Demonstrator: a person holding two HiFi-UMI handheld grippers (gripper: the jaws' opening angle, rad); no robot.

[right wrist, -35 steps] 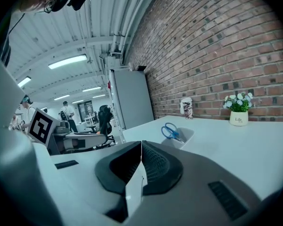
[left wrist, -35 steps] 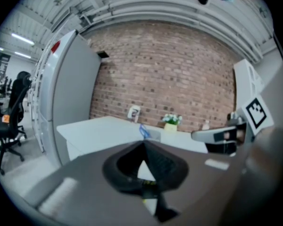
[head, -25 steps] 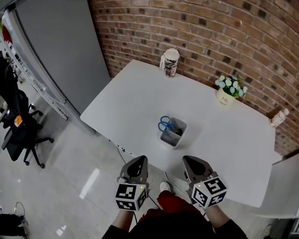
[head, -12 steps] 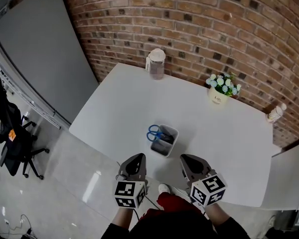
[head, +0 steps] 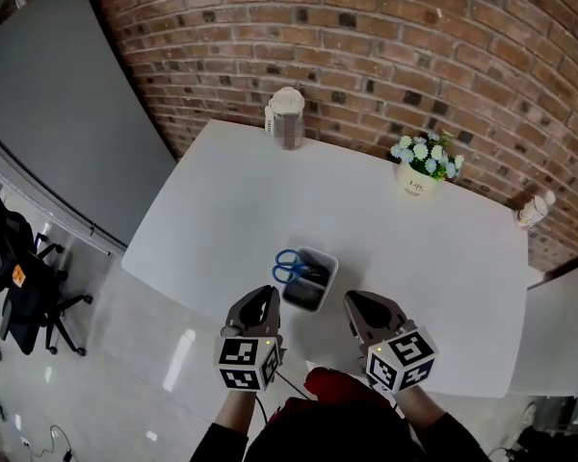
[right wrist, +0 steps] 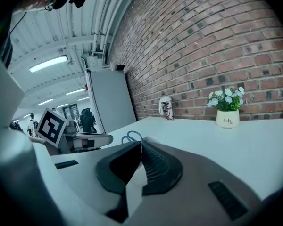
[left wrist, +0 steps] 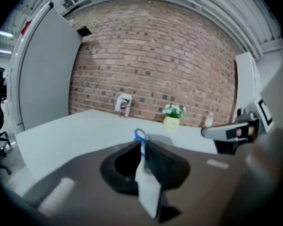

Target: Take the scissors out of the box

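Observation:
A small grey box (head: 328, 279) stands on the white table (head: 212, 200) near its front edge. Blue-handled scissors (head: 287, 267) stick out of the box at its left side. My left gripper (head: 261, 301) hovers just short of the box, a little left of it; its jaws are opening by a narrow gap with nothing between them. In the left gripper view (left wrist: 142, 145) the blue scissors handle (left wrist: 140, 135) shows right past the tips. My right gripper (head: 360, 306) hangs to the right of the box with its jaws together and empty (right wrist: 141, 142). The scissors (right wrist: 130, 136) appear beyond its tips.
A lidded jar (head: 286, 117) stands at the table's back edge by the brick wall. A pot of flowers (head: 419, 166) sits at the back right and a small bottle (head: 534, 210) at the far right. An office chair (head: 29, 287) stands on the floor at left.
Both grippers have moved forward towards the table, so the box with the scissors now lies just ahead of their tips. The left jaws have parted slightly.

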